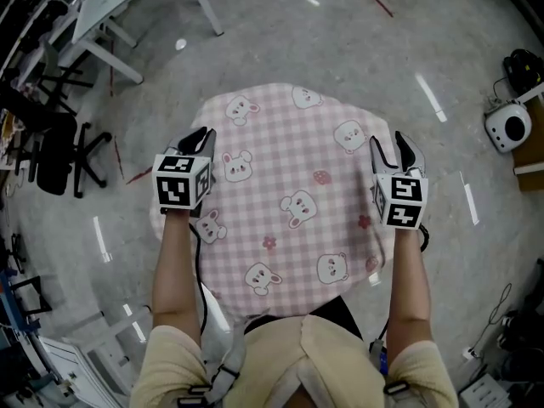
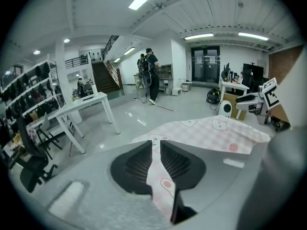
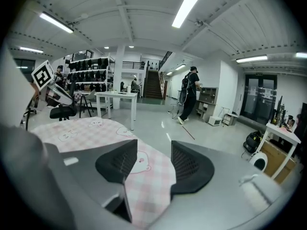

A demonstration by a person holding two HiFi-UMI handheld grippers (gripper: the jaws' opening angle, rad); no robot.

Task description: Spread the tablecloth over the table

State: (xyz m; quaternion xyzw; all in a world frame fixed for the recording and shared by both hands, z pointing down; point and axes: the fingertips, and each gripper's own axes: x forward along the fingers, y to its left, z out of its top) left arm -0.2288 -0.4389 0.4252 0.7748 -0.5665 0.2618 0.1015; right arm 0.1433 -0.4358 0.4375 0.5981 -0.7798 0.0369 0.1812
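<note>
Holding the left gripper (image 1: 202, 136) and the right gripper (image 1: 393, 143) out at the two side edges of the tablecloth (image 1: 289, 185), arms stretched forward, marker cubes facing up.

Looking along the left gripper (image 2: 156, 145): pinching a narrow strip of the pink checked cloth between the fingers (image 2: 136, 166), which are drawn close together with both pads right against the fabric. Seeing the tablecloth (image 2: 211, 131) running on from the fingertips and fanning out flat to the right of them, cartoon animal faces showing on it.

Looking along the right gripper (image 3: 154, 147): keeping the fingers (image 3: 117, 164) a good way apart, with a flat flap of tablecloth (image 3: 81, 128) lying in the gap. Touching the left pad with the cloth and reaching across to the base of the right one, yet not visibly clamping it. Showing grey floor (image 3: 153, 123) between the fingertips, just past the cloth's edge.

Spreading in a wide, rounded sheet between the two pairs of fingers and beyond their tips, with the near edge close to the person's body. Hiding whatever is under it.

Leaving a white table (image 2: 86, 104) well beyond the left fingertips, and a person (image 3: 189, 97) walking far ahead of the right ones.
</note>
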